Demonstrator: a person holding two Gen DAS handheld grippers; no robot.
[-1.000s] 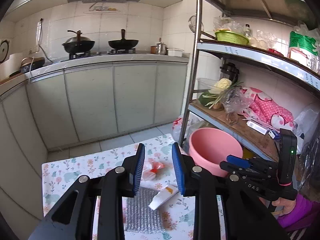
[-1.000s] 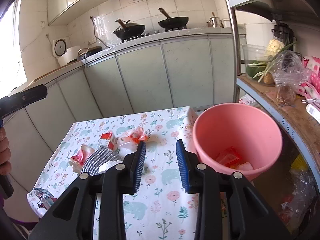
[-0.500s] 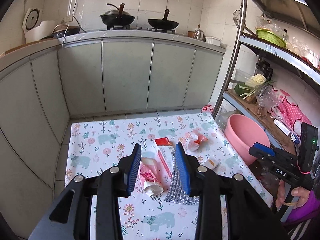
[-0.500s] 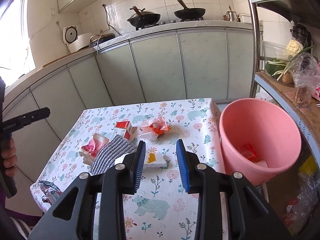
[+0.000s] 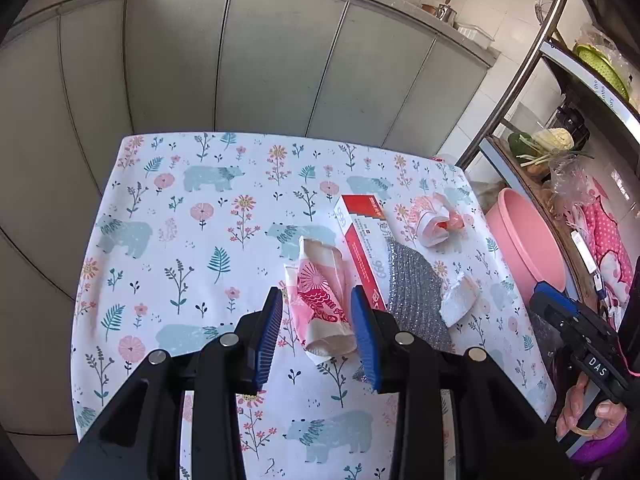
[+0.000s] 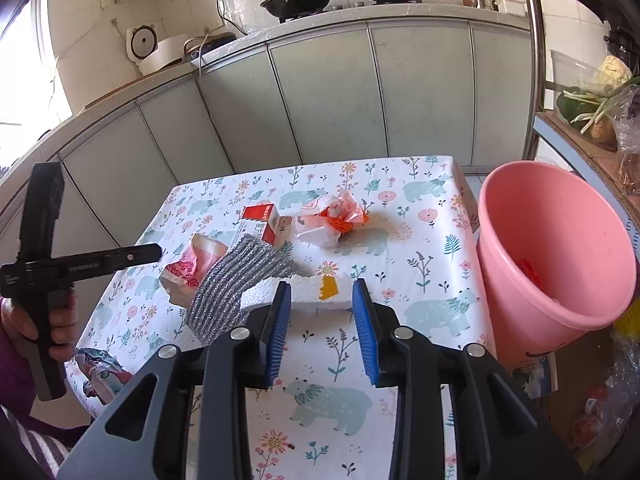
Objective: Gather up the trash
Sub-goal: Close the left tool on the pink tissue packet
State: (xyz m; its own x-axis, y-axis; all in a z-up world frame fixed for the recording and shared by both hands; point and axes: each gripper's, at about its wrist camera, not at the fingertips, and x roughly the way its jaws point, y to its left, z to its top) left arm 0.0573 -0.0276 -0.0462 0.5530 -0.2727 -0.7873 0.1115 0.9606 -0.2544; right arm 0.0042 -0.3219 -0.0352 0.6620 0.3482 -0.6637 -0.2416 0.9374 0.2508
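Table (image 5: 168,240) holds the trash, pink bucket (image 6: 560,248) off its right edge. Left gripper (image 5: 316,326) wide open — pink wrapper (image 5: 320,300) lies between its fingers, long axis along them. Right gripper (image 6: 322,310) also wide, foam scrap (image 6: 312,290) crosswise just ahead — each arm nearest its own piece.

- Left gripper (image 5: 318,334): jaws parted wide, blue pads facing each other, nothing clamped between them. Body pitched downward, fingers pointing forward and down.
- Right gripper (image 6: 322,328): jaws likewise spread apart, blue pads facing, nothing gripped. Also angled down.
- Left hand (image 6: 56,320): seen from the right wrist camera, wrapped round the black handle; purple sleeve at the wrist.
- Right hand (image 5: 588,412): seen from the left wrist camera at the lower right edge, fingers curled round its handle; purple sleeve.
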